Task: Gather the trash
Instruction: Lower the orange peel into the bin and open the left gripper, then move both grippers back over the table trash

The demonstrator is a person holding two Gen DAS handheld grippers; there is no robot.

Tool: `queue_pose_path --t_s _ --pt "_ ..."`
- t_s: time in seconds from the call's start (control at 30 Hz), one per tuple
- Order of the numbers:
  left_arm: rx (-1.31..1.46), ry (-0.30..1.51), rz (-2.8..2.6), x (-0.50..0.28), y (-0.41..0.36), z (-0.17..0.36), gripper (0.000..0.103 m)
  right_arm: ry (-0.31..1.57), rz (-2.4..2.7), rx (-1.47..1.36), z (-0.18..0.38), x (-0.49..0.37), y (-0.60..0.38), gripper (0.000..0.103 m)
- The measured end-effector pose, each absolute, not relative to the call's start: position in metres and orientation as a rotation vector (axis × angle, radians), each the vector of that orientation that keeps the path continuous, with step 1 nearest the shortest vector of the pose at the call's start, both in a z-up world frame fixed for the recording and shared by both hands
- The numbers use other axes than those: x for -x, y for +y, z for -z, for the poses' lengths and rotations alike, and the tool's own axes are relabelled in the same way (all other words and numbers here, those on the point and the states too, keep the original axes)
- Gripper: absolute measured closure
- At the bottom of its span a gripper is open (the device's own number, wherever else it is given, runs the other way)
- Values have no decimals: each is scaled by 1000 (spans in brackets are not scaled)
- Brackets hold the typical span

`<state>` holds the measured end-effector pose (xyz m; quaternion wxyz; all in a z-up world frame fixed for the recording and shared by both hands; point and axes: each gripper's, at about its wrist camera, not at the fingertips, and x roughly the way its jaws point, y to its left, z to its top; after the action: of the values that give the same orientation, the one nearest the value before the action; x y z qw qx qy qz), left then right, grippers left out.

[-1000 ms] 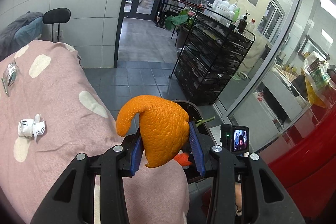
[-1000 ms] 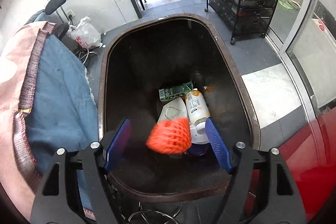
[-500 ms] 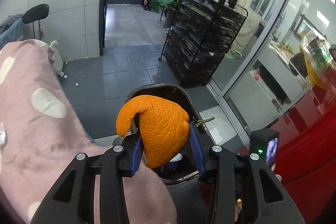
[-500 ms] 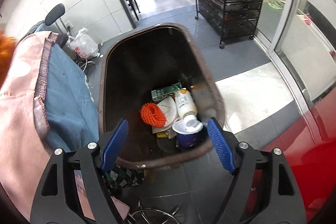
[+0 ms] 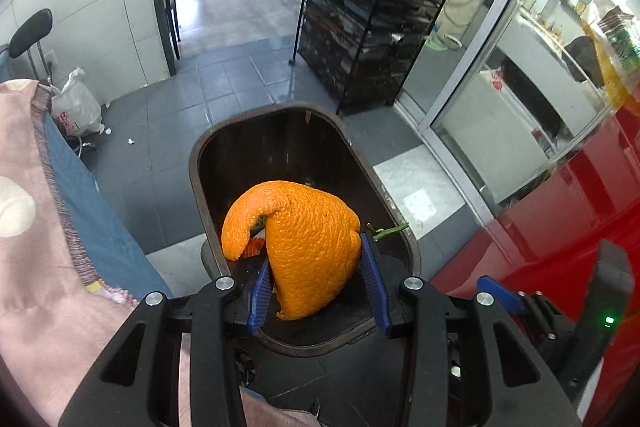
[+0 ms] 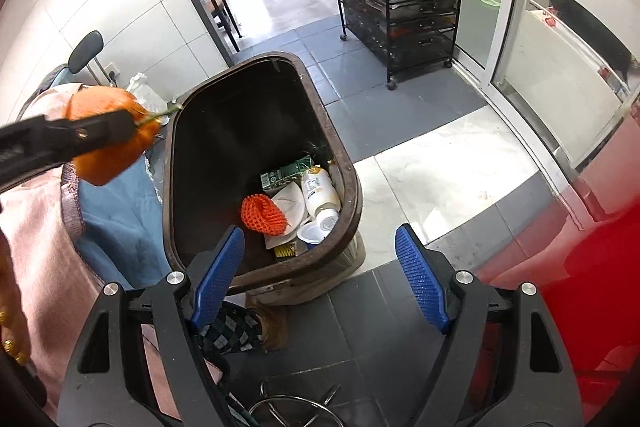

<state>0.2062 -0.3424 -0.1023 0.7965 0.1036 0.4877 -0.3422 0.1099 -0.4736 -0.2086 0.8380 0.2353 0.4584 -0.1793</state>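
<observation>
Orange peel (image 5: 310, 247), clamped in the left hand-held gripper (image 5: 316, 279), now hangs over the brown bin (image 5: 276, 115), up from the pink-covered bed (image 5: 32, 227); the right hand-held gripper (image 6: 320, 275), jaws apart and empty, has dropped its orange foam net (image 6: 262, 215) inside, at the bin's six o'clock end.

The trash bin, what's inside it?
Inside the trash bin: an orange foam net, green carton, bottle, white cup, paper. Anything underneath is hidden.

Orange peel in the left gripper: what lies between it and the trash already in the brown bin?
Only air: in the right wrist view the orange peel hangs beside the brown bin's rim.
</observation>
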Motion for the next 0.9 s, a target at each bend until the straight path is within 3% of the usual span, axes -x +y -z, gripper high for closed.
queue_pose_path --t_s 0.07,0.17,0.23,0.33,0.7,0.8,0.9 --pt "-240 1058 748 -207 -345 108 62 972 381 -502 209 -109 -475 25" --pt "-271 1045 766 -206 -349 113 51 976 380 -501 210 -108 -474 25" --pt "-279 1038 771 -204 -351 113 31 981 377 -501 211 -109 -474 25" --pt "-270 1000 776 -202 -347 109 21 983 375 -502 211 -110 -474 25" --pt "-207 873 810 -182 -326 66 11 960 361 -473 200 -115 -465 25" --pt "-162 804 844 -168 -308 45 8 944 354 -449 193 -118 -460 18" --pt "-123 745 837 -158 -285 27 6 925 341 -430 185 -124 -452 17"
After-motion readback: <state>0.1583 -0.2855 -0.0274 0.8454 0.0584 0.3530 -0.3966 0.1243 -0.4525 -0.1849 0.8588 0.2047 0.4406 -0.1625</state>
